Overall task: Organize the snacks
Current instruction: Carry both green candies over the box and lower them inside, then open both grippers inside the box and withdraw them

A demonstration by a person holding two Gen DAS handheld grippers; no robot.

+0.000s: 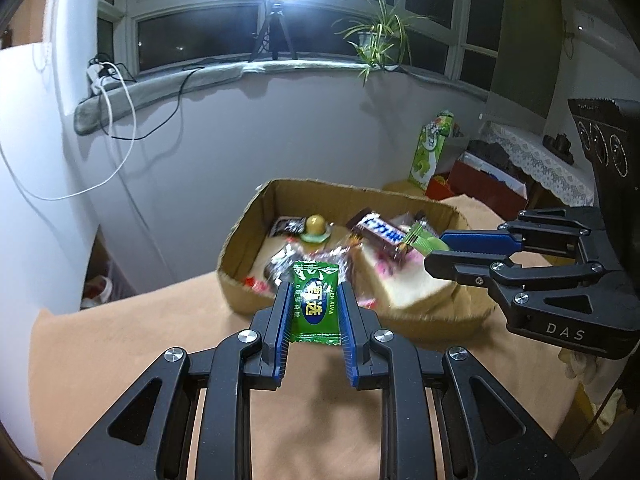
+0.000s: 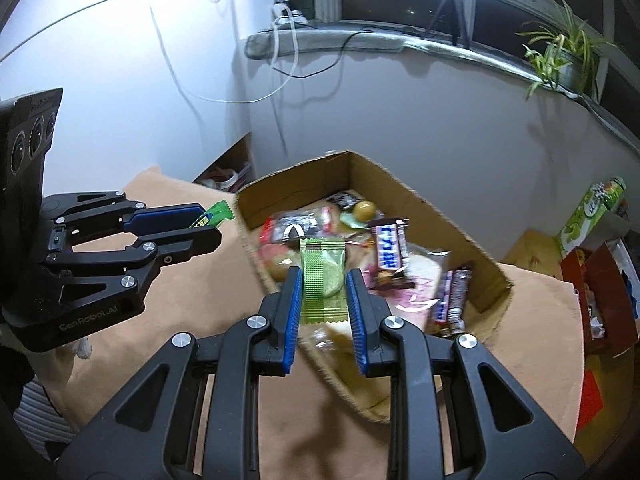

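A cardboard box [image 1: 240,236] [image 2: 436,208] on the tan cloth holds several snacks, among them a blue-and-white chocolate bar [image 1: 380,232] [image 2: 390,250], a round sweet [image 1: 316,225] and a bread pack [image 1: 404,284]. My left gripper [image 1: 314,300] [image 2: 210,226] is shut on a dark green candy packet [image 1: 315,304] [image 2: 214,216], just short of the box's near rim. My right gripper [image 2: 323,292] [image 1: 434,250] is shut on a light green wafer packet [image 2: 323,280] [image 1: 422,240], held over the box.
A green carton [image 1: 434,146] [image 2: 588,212] and a red box [image 1: 480,184] [image 2: 600,292] stand to the right of the box. A white wall, a windowsill with cables, a tripod lamp [image 1: 276,32] and a potted plant [image 1: 378,40] lie behind.
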